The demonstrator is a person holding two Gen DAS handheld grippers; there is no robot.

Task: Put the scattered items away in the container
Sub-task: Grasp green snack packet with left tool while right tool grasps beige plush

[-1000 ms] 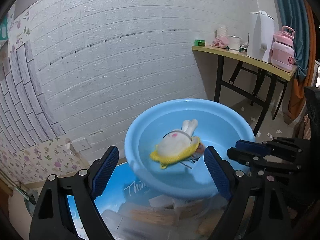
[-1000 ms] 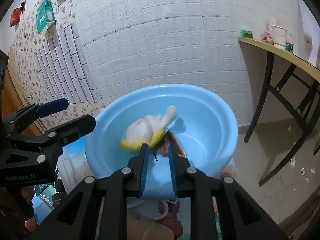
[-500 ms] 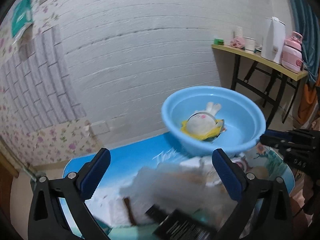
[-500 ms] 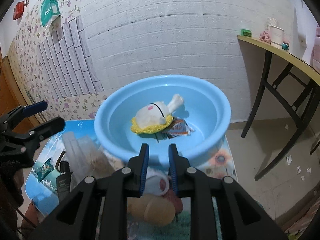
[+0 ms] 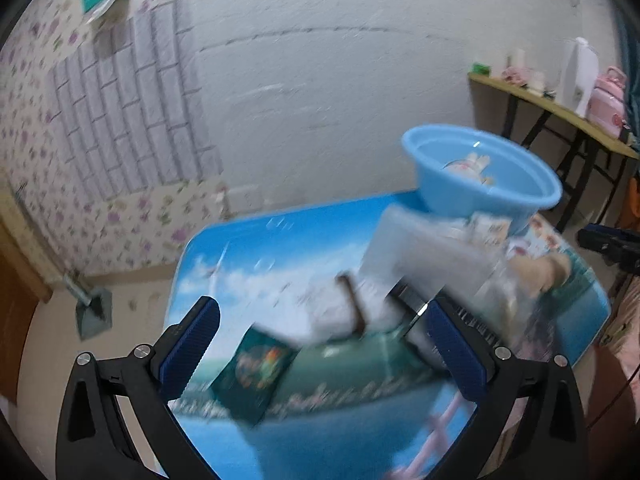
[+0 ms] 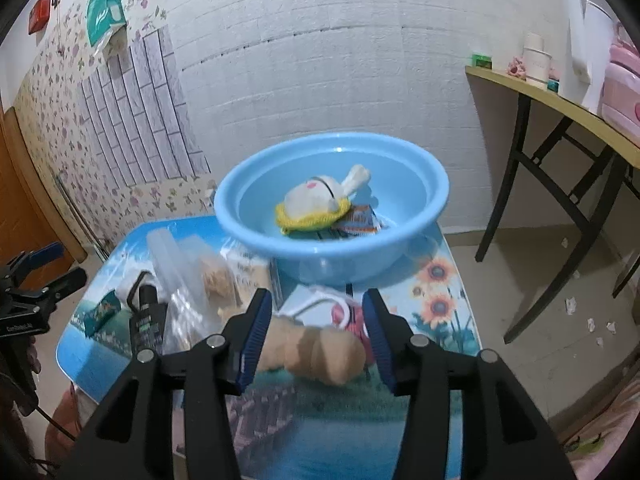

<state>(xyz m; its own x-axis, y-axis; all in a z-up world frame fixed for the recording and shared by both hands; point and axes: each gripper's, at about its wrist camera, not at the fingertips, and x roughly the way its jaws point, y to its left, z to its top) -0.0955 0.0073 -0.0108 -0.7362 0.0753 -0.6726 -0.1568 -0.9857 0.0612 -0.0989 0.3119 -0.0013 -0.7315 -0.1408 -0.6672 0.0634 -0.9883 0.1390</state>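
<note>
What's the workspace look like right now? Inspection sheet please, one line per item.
Surface: small table with printed scenery top.
Job's things: blue basin holds plush rabbit and snack packet; tan plush, clear bag, green sachet still outside.
Clutter: black item by bag.
Grippers: left claw open, empty; right claw opening over tan plush.
Cables: thin black lead, lower left.
Surroundings: brick-pattern wall, side desk.
</note>
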